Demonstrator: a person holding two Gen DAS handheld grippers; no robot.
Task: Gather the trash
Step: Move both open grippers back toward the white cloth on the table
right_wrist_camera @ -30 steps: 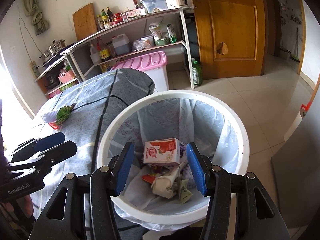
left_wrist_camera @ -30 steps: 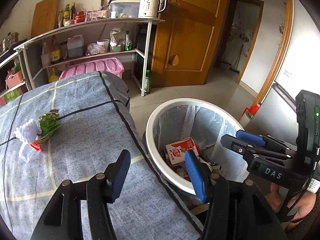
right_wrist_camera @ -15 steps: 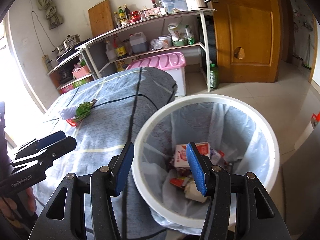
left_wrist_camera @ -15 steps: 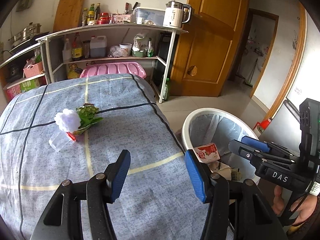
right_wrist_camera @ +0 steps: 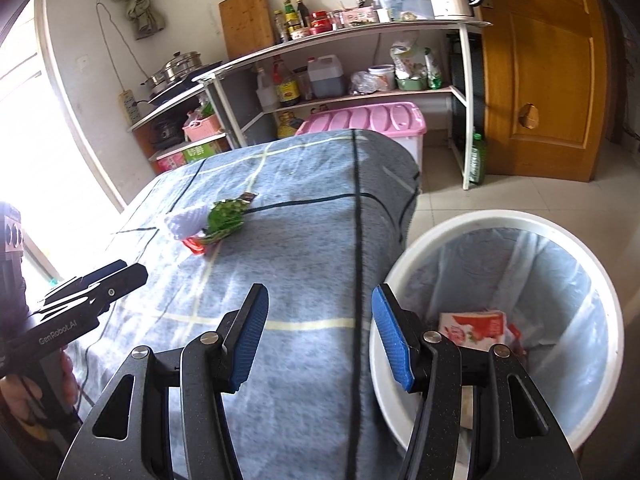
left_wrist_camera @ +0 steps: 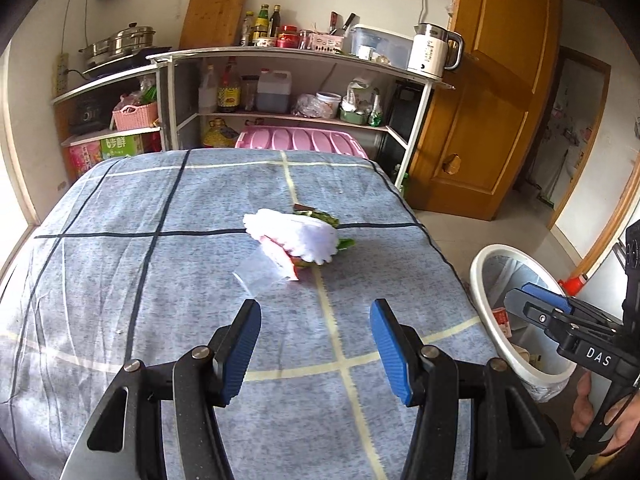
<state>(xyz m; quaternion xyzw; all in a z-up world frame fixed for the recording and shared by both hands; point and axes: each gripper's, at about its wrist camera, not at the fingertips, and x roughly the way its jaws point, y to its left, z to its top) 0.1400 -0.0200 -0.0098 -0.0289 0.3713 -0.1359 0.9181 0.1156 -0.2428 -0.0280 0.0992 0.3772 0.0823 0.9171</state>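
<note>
A small heap of trash lies mid-table on the blue checked cloth [left_wrist_camera: 120, 264]: a white frilly paper cup [left_wrist_camera: 304, 236], a clear plastic cup [left_wrist_camera: 260, 274], a red scrap and a green wrapper [right_wrist_camera: 226, 216]. My left gripper [left_wrist_camera: 314, 344] is open and empty, short of the heap and facing it. My right gripper [right_wrist_camera: 316, 336] is open and empty over the table's right edge, beside the white lined bin [right_wrist_camera: 520, 224]. A red and white carton [right_wrist_camera: 472, 326] and other litter lie in the bin. In the left wrist view the bin [left_wrist_camera: 486, 264] stands right of the table.
Behind the table stand metal shelves [left_wrist_camera: 280, 54] with bottles, a kettle [left_wrist_camera: 434, 52] and a pot. A pink-lidded box [left_wrist_camera: 296, 140] sits under them. A wooden door [left_wrist_camera: 492, 100] is at the right. A person's hand [left_wrist_camera: 592, 408] holds the right gripper's handle.
Both grippers have swung left, away from the bin toward the table. The trash heap has come from the left edge to the middle of the left wrist view. Neither gripper's jaws have changed.
</note>
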